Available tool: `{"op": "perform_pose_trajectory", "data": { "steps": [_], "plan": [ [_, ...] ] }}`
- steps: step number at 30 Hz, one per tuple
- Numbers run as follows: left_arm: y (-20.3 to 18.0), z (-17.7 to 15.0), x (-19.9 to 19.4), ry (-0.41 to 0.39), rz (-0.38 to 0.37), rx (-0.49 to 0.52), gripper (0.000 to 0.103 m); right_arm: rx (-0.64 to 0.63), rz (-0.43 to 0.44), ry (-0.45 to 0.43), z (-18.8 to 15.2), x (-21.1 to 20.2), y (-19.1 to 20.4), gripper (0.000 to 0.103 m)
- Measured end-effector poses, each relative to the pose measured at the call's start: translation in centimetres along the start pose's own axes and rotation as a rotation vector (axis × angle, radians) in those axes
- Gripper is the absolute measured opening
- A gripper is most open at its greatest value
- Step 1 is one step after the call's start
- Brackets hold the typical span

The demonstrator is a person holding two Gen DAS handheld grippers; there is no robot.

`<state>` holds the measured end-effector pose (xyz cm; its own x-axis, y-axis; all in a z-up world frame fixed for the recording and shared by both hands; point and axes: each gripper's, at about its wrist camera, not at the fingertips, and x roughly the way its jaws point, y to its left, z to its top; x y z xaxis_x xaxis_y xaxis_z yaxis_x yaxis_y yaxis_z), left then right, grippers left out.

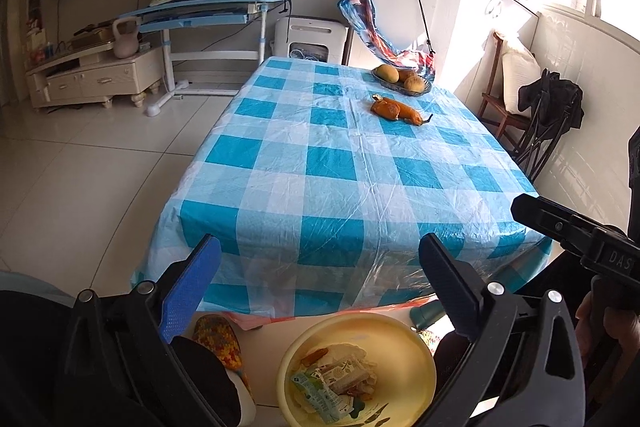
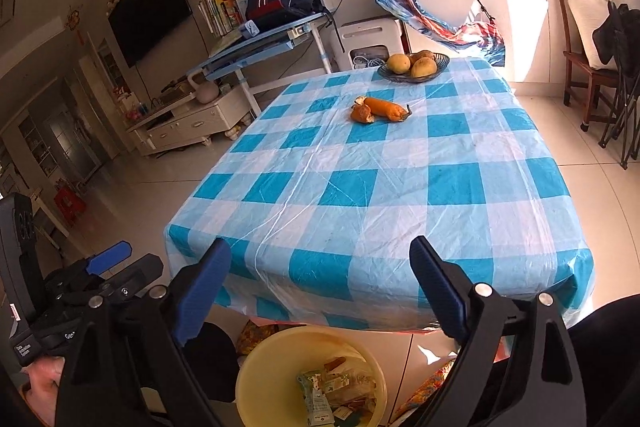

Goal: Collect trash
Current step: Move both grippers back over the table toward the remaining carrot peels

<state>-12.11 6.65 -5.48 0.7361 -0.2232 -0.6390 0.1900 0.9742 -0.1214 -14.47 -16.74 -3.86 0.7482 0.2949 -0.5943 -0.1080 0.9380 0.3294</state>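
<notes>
The left claw (image 1: pixel 320 259) stood wide open and empty above the yellow plastic basin (image 1: pixel 356 367), which sat on the floor just below the tabletop's near edge, crumpled wrappers (image 1: pixel 332 383) already inside. The drop looked done. The right claw (image 2: pixel 320 263) was likewise spread with nothing between its blue ribbed pads. Remaining trash, soft orange peels (image 2: pixel 380 110), lay far across the glossy checked plastic cloth (image 2: pixel 380 195), near the glass fruit bowl (image 2: pixel 414 67). The next move would call for a long reach.
</notes>
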Motion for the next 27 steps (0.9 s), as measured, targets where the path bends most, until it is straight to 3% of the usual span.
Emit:
{"op": "perform_pose_trajectory", "data": {
  "steps": [8, 27],
  "plan": [
    [2.0, 0.1, 0.2, 0.016, -0.016, -0.103, 0.096, -0.015, -0.007, 0.009, -0.1, 0.2, 0.2, 0.088],
    [1.7, 0.3, 0.3, 0.000, 0.008, -0.087, 0.096, -0.015, -0.007, 0.009, 0.0, 0.1, 0.2, 0.088]
  ]
}}
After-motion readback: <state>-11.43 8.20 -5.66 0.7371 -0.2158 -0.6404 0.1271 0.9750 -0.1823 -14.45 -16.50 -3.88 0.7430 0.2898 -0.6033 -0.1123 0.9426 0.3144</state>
